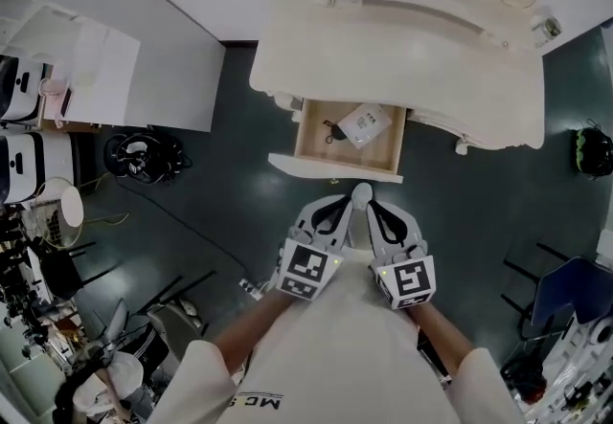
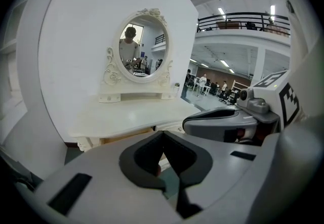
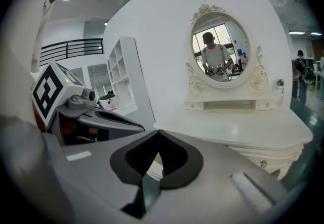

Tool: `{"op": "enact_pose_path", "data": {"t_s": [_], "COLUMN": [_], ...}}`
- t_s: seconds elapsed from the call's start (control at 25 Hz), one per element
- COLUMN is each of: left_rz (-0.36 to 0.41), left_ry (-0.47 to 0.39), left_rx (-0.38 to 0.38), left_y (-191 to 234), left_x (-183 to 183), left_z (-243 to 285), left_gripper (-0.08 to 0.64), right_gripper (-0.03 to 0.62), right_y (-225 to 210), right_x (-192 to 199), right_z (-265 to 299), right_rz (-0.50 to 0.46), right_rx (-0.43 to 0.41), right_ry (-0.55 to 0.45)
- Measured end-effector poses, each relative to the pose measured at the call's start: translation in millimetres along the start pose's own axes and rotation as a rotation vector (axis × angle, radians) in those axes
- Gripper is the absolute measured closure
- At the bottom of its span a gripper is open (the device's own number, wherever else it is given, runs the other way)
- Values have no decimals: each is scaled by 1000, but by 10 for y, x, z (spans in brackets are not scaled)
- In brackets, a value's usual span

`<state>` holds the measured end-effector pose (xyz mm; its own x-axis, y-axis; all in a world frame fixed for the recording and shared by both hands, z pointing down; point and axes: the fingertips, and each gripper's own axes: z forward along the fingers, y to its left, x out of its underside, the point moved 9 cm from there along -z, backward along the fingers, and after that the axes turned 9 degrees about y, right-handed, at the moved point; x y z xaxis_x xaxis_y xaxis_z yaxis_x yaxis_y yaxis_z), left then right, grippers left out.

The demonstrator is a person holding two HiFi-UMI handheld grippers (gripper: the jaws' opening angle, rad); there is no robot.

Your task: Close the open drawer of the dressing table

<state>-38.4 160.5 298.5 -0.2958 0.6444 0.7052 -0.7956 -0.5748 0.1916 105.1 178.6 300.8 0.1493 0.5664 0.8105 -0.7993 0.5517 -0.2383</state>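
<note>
The cream dressing table [image 1: 402, 39] stands at the top of the head view, and its middle drawer [image 1: 330, 169] is pulled out toward me. Inside lie a white packet [image 1: 366, 122] and a small dark item [image 1: 332, 133]. My left gripper [image 1: 347, 205] and right gripper [image 1: 369, 205] are held side by side just short of the drawer front, not touching it. Both are shut with nothing between the jaws. The left gripper view shows the left gripper [image 2: 163, 133] with its tips meeting before the table top and oval mirror [image 2: 143, 47]. The right gripper [image 3: 158, 132] looks the same.
A white cabinet [image 1: 124, 78] stands left of the table, with a black coil of cable [image 1: 141, 156] on the dark floor beside it. Chairs and clutter [image 1: 57, 317] fill the lower left. A black bag [image 1: 594, 151] and a blue chair [image 1: 575, 293] are at the right.
</note>
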Motion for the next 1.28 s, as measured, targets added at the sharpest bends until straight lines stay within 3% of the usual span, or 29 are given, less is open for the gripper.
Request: {"op": "enact_pose_path", "data": {"t_s": [0.28,0.52,1.28], "left_rz": [-33,-36,-115], "left_ry": [28,50,176], "left_rx": [-48,-66,-47], "left_y": [84,285,457], "left_x": [-30,-92,364], "left_z": [194,301,711], "left_gripper": [551,551,551], "right_gripper": [592,593,594], "right_y": [-164,-229,-323], "right_x": [22,-16,352], "right_z": [183,344,753], "right_rz": [49,99,182], "right_rx": [-8,37,60], "right_ry": [42,65,199]}}
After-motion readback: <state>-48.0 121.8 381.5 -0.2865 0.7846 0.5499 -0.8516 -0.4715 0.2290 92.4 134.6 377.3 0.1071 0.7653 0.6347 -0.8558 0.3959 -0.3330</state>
